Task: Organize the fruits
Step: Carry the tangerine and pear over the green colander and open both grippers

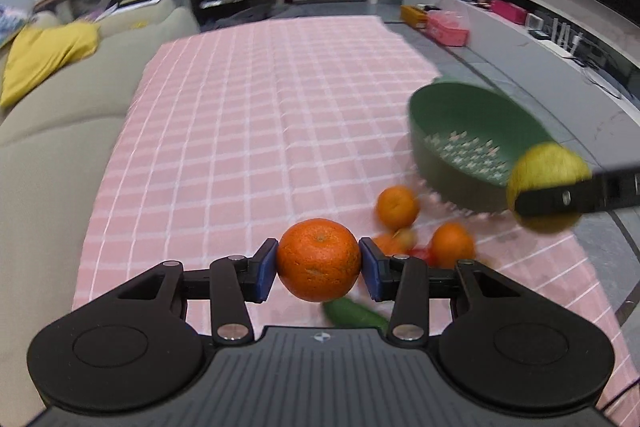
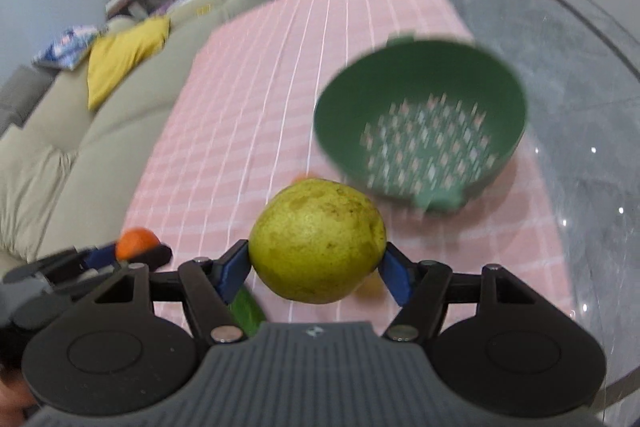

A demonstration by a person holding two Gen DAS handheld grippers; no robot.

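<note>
both fruits gripped, colander [image 2: 420,131] ahead
my left gripper [image 1: 319,263] pinches an orange [image 1: 319,259], my right gripper [image 2: 317,267] a pear [image 2: 318,239]; i should clear the rim before letting go.

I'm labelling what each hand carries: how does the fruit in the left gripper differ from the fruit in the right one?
The orange in the left gripper is deep orange; the pear in the right gripper is yellow-green with brown specks. The orange is a squat round shape, and the pear is taller and more egg-shaped. The pear forces its jaws wider than the orange does. Both are clamped between blue pads, above the pink checked cloth.
</note>
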